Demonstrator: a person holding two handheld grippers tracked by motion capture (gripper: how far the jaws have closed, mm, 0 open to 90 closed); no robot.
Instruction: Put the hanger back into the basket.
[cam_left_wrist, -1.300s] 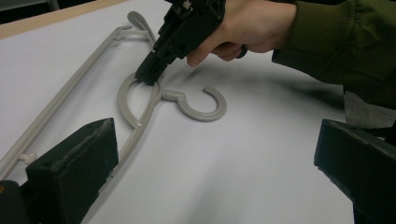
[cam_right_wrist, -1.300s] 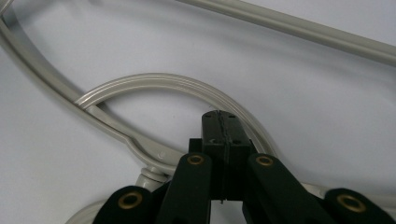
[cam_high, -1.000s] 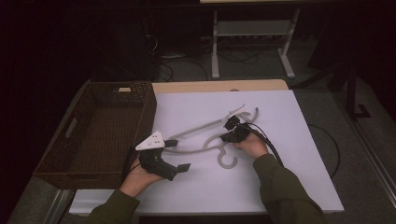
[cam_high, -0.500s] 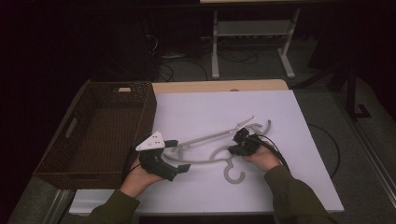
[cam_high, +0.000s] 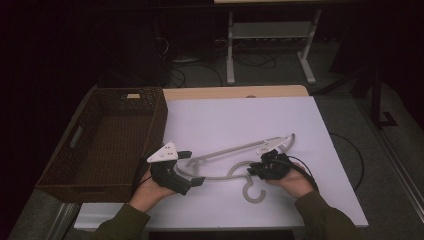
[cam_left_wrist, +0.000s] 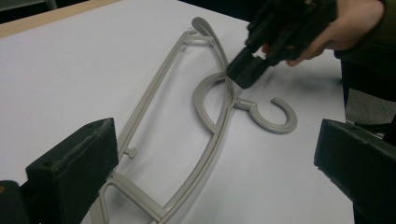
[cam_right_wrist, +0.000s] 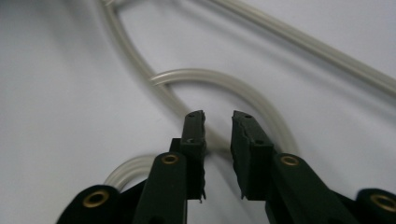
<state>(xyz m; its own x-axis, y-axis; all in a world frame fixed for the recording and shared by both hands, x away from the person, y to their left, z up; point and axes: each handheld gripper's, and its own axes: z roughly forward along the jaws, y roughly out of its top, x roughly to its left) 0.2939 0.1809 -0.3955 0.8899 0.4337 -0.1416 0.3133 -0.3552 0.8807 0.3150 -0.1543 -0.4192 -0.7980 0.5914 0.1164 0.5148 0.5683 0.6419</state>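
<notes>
A grey plastic hanger (cam_high: 227, 149) lies flat on the white table top (cam_high: 225, 115), its hook (cam_high: 255, 192) pointing at the person. My right gripper (cam_high: 252, 170) sits low over the hanger's neck, at the looped part (cam_right_wrist: 210, 74). Its jaws have just been opening and now stand a narrow gap apart, with nothing pressed between the pads. From the left gripper view the right gripper (cam_left_wrist: 245, 70) touches the hanger (cam_left_wrist: 223, 119) beside the loop. My left gripper (cam_high: 192, 168) is wide open, its jaws either side of the hanger's left end without pressing it.
A dark wicker basket (cam_high: 160, 115) stands on the table's left side, close to my left hand. Behind the table are a metal stand (cam_high: 270, 35) and cables on the floor. The near table edge is just below the hook.
The right hand came toward the person and slightly right, dragging the hanger with it. Its jaws now stand slightly apart. The left hand stayed put.
</notes>
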